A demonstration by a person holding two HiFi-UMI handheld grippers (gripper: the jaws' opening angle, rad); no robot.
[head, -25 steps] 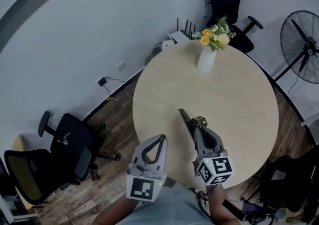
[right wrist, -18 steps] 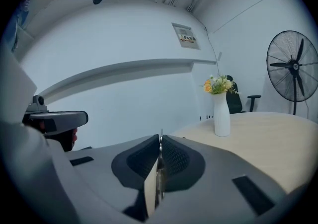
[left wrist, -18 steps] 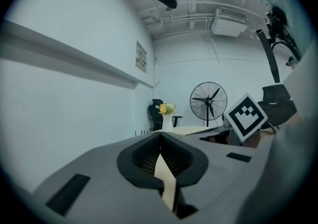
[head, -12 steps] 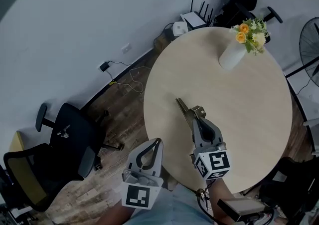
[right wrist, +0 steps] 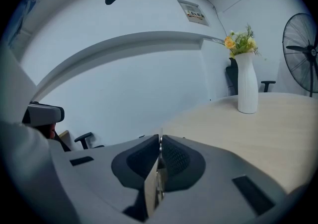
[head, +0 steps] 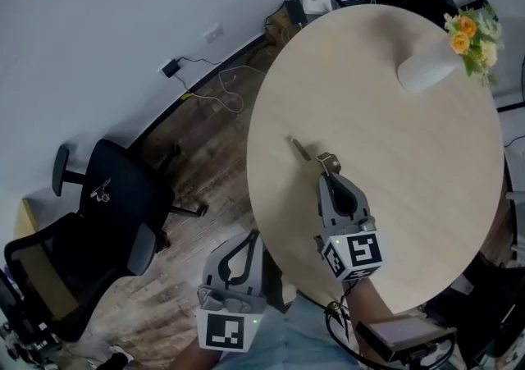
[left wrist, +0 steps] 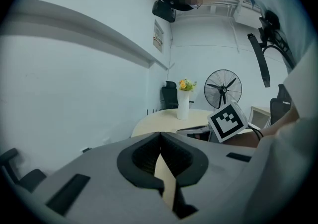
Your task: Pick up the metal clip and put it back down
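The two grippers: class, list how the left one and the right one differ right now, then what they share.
The right gripper is shut on the metal clip; the left gripper is shut on nothing. The right gripper is over the round table; the left gripper sits off its edge, above the wooden floor. Both are grey, carry a marker cube and point away from the person.

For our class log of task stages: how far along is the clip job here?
Done: the right gripper has its jaws shut on the metal clip. In hand: it is held over the round table; whether it is lifted clear is unclear. Left: setting it down and opening the jaws. The left gripper is shut, empty.
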